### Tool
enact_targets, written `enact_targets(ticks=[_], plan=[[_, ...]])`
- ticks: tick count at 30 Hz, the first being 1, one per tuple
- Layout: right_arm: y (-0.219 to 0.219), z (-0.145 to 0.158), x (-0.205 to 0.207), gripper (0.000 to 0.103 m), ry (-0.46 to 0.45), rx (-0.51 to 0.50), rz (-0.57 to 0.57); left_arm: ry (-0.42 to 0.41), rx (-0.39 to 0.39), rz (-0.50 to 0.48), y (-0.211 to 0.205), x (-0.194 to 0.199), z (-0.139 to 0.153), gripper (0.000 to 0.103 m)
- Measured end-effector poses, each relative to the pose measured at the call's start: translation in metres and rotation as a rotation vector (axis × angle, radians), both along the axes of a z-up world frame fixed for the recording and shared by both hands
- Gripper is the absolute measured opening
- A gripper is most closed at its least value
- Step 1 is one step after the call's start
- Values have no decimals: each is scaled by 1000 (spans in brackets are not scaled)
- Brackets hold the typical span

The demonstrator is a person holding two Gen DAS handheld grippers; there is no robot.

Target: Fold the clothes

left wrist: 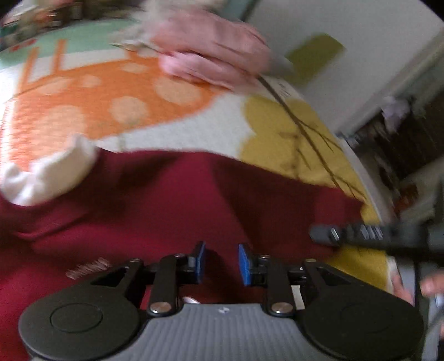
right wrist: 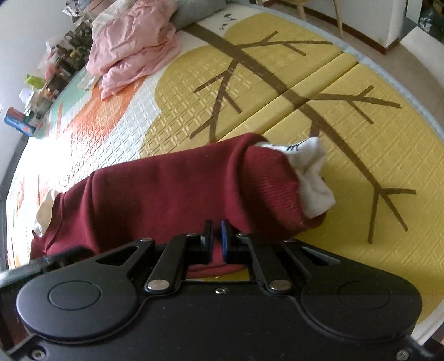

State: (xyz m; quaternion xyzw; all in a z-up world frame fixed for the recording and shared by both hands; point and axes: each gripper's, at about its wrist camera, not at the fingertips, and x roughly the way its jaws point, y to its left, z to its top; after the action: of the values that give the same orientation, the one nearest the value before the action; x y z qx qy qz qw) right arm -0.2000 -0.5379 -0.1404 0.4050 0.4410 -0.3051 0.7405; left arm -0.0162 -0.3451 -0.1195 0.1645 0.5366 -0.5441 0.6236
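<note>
Patterned foam play mat on the floor, clutter along the wall. Maroon sweatshirt lies on it, white lining poking from a cuff. Right claw nearly together on maroon fabric; left claw apart above the body. Pink pile well apart. Risk: thin pinch slips, fold skews. No containers.

No words or numbers can be read here. The dark red sweater has a small stitched mark near its edge — too blurry to make out. The white cloth poking out of the sweater's cuff has tiny dark marks, and the play mat has a few black strokes near its far edge — none can be read.
</note>
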Motion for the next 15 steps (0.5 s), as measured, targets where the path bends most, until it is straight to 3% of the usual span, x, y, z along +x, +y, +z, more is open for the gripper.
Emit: enact_targets(ticks=[7,15], plan=[[-9,1,-3,0,15,-45,7,-99,39,-191,7,-39,1,35],[-26,0,-7,0,35,-86,-19,-91,98,-171,21,-34,-4,33]])
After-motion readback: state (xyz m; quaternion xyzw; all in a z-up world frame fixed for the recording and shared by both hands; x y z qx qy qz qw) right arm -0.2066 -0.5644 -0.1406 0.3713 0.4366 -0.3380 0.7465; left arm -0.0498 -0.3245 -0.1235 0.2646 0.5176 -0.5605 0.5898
